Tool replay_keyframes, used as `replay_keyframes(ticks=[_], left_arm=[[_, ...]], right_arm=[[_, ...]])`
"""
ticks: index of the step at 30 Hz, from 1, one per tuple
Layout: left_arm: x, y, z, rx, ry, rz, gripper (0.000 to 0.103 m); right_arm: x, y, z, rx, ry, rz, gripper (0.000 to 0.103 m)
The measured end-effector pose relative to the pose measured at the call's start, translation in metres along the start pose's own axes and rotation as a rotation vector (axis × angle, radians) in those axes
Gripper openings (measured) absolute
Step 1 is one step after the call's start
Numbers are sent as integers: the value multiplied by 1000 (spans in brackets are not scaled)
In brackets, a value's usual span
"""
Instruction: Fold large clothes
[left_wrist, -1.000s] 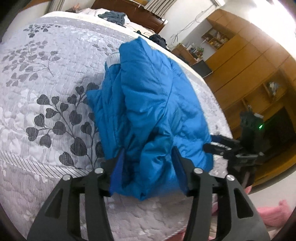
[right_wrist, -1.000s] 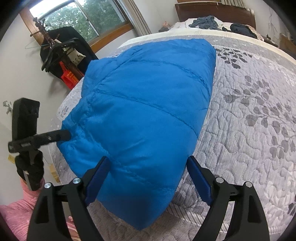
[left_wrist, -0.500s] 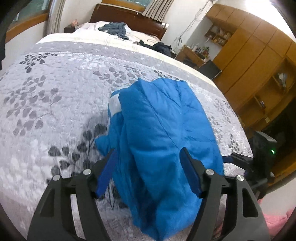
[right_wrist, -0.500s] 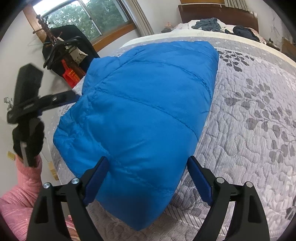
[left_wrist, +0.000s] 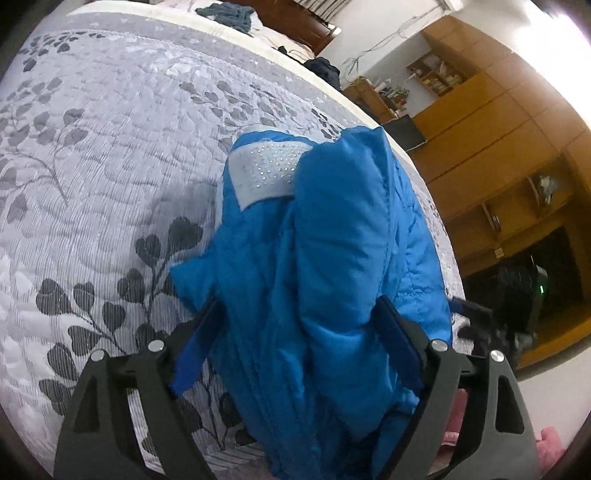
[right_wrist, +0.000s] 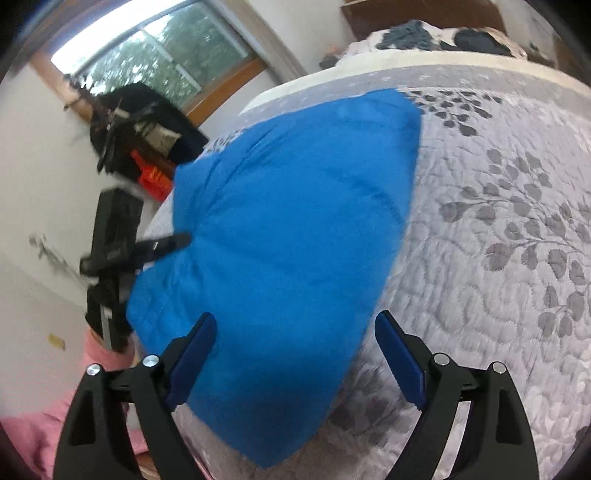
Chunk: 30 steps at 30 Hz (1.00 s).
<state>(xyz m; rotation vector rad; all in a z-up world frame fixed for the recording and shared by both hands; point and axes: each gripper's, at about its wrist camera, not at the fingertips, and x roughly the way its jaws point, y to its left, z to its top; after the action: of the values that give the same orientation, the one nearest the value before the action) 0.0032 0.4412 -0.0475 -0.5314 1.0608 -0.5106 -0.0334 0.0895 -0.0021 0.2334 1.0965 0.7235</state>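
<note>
A blue puffy jacket (left_wrist: 332, 240) lies folded into a long bundle on the grey leaf-patterned quilt (left_wrist: 110, 147), its white collar lining (left_wrist: 266, 170) showing at the far end. My left gripper (left_wrist: 297, 302) is open, its fingers straddling the bundle's near end. In the right wrist view the same jacket (right_wrist: 295, 221) shows a smooth quilted back. My right gripper (right_wrist: 295, 316) is open, and the jacket's near corner sits between its fingers. The left gripper (right_wrist: 162, 245) touches the jacket's left edge there. The quilt (right_wrist: 498, 258) spreads to the right.
A wooden wardrobe with shelves (left_wrist: 498, 129) stands past the bed's right side. Dark clothes (left_wrist: 225, 14) lie near the headboard. A coat rack with dark garments (right_wrist: 136, 122) stands under a window (right_wrist: 155, 48). A pink sleeve (right_wrist: 99, 347) shows at the lower left.
The left gripper rose and pulled back from the jacket, then came down close over its near end again. The right gripper stayed open and shifted slightly; its view is blurred.
</note>
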Motion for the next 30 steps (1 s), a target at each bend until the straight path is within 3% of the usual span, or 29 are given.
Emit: replay_keyframes(ticks=[4, 8, 14, 20, 25, 30], left_arm=[[4, 4, 2, -5, 13, -31, 90], [12, 12, 3, -31, 28, -91, 94], [22, 14, 6, -40, 40, -144, 100], [35, 14, 8, -61, 54, -210, 101], [41, 12, 7, -64, 40, -236, 101], [46, 10, 2, -70, 15, -240, 101]], right_arm=[[8, -17, 12, 57, 16, 28, 88], [20, -30, 21, 117, 43, 113, 89], [41, -41, 31, 147, 72, 194, 98], [57, -45, 35, 152, 92, 229, 100], [74, -52, 34, 201, 125, 316, 100], [76, -40, 35, 171, 113, 298, 100]])
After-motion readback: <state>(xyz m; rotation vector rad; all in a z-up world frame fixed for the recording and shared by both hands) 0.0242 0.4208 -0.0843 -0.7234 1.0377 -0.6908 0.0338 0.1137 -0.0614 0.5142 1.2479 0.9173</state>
